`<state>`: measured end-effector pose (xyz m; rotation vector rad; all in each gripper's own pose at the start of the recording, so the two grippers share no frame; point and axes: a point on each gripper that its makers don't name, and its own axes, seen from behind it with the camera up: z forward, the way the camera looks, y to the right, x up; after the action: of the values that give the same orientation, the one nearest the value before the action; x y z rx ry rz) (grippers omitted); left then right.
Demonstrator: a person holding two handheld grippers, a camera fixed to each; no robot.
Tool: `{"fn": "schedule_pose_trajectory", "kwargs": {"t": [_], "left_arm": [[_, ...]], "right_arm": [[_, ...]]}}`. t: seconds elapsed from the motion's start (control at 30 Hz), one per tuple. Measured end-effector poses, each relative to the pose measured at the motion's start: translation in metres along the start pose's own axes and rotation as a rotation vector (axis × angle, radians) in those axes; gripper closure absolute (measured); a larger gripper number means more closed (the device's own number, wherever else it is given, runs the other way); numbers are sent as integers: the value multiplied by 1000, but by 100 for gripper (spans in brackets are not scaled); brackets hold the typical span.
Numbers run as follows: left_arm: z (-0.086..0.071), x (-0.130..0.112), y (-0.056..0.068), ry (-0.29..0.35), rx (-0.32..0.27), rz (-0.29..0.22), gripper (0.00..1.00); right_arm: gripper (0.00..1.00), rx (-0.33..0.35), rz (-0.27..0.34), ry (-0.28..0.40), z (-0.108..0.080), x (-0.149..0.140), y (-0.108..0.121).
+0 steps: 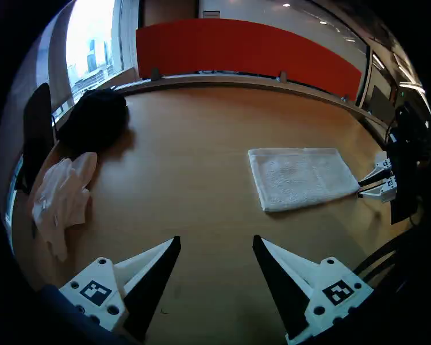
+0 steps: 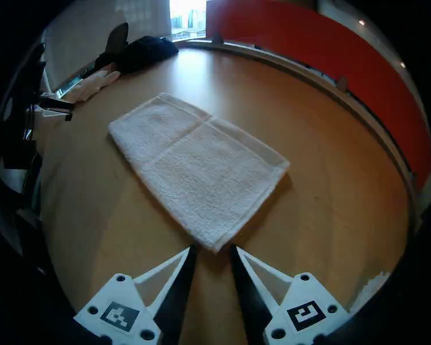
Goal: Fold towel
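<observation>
A white towel [image 2: 195,167] lies folded into a rectangle on the wooden table [image 2: 330,172]. My right gripper [image 2: 212,248] is low at the towel's near corner, jaws narrowly apart, and that corner reaches the gap between the tips without being pinched. The left gripper view shows the towel [image 1: 301,177] at centre right, with the right gripper [image 1: 369,188] at its right edge. My left gripper [image 1: 215,241] hovers wide open over bare table [image 1: 192,149], well short of the towel. It appears small as the left gripper [image 2: 57,108] at the far left of the right gripper view.
A black bag [image 1: 95,118] and a crumpled white cloth [image 1: 63,195] lie at the table's left end, near a window. A red partition [image 1: 244,46] runs along the far edge. Dark equipment [image 1: 408,155] stands at the right edge.
</observation>
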<state>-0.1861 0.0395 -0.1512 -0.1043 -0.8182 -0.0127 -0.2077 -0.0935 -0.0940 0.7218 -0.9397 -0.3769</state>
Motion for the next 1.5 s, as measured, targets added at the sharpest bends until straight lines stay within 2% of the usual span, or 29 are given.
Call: {"fn": "schedule_pose_trajectory", "kwargs": {"t": [0.23,0.33,0.4,1.07,1.3,1.5], "left_arm": [[-2,-3,-1,-6,5,-7,7],[-3,-4,-1,-7,6,-7,7],[-3,-4,-1,-6,6,-9,7],[-2,1,-3,17,12,-7,7],[-5,7,-4,70,17,9,7],[-10,13,-4,129,17,-2,7]], "right_arm": [[81,10,4,2,0,2,0],[93,10,8,7,-1,4,0],[96,7,14,13,-3,5,0],[97,-15,49,57,-21,12,-1],[97,-18,39,76,-28,23,0],[97,-25,7,90,-35,39,2]]}}
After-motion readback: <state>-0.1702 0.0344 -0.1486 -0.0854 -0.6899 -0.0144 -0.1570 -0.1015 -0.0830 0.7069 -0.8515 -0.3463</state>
